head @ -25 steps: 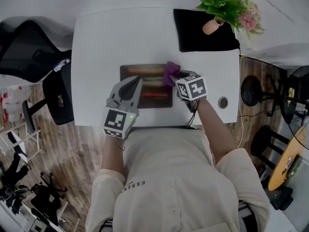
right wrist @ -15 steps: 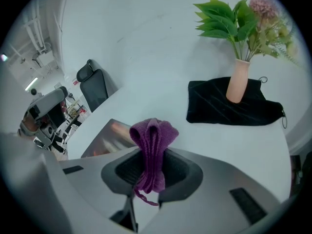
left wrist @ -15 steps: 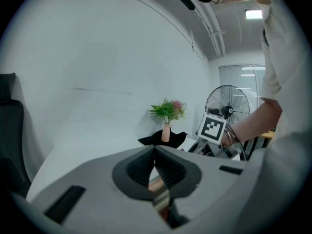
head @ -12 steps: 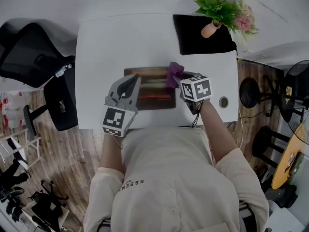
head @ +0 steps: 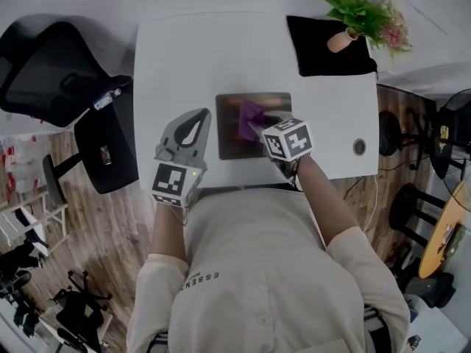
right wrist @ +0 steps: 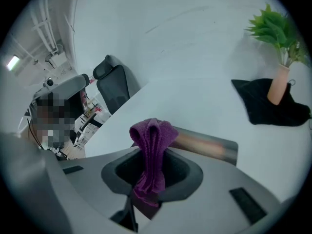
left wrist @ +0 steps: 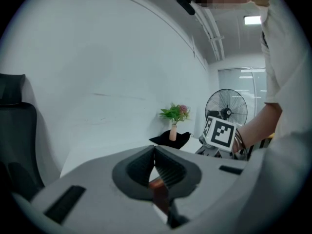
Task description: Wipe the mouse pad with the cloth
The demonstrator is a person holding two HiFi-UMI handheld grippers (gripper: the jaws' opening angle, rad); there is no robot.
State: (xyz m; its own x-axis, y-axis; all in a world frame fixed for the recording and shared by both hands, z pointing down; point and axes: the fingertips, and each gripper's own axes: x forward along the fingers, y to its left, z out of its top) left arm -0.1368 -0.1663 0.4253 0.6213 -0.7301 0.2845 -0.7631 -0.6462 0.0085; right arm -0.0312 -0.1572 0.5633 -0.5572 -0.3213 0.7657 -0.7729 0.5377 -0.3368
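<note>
You're pinching the purple cloth (head: 249, 115) in your right claw (head: 254, 126). Its jaws are clamping a bunched fold of it, and the terry-looking fabric is poking up past the tips in a soft loop. The cloth is sitting on the mouse pad (head: 229, 147), a dark flat rectangle with a reddish-brown sheen, lying near the middle of the desk's (head: 191, 57) front edge. Your left claw (head: 196, 118) is hanging over bare white desk just beside the pad's left edge, with its ribbed jaws pressed together and nothing between them. At the back right corner a peach vase (head: 341, 41) of green leaves and pink flowers is standing on a crumpled black cloth (head: 324, 54). The only writing I'm making out is "ESSEN" on your shirt (head: 202, 282).
</note>
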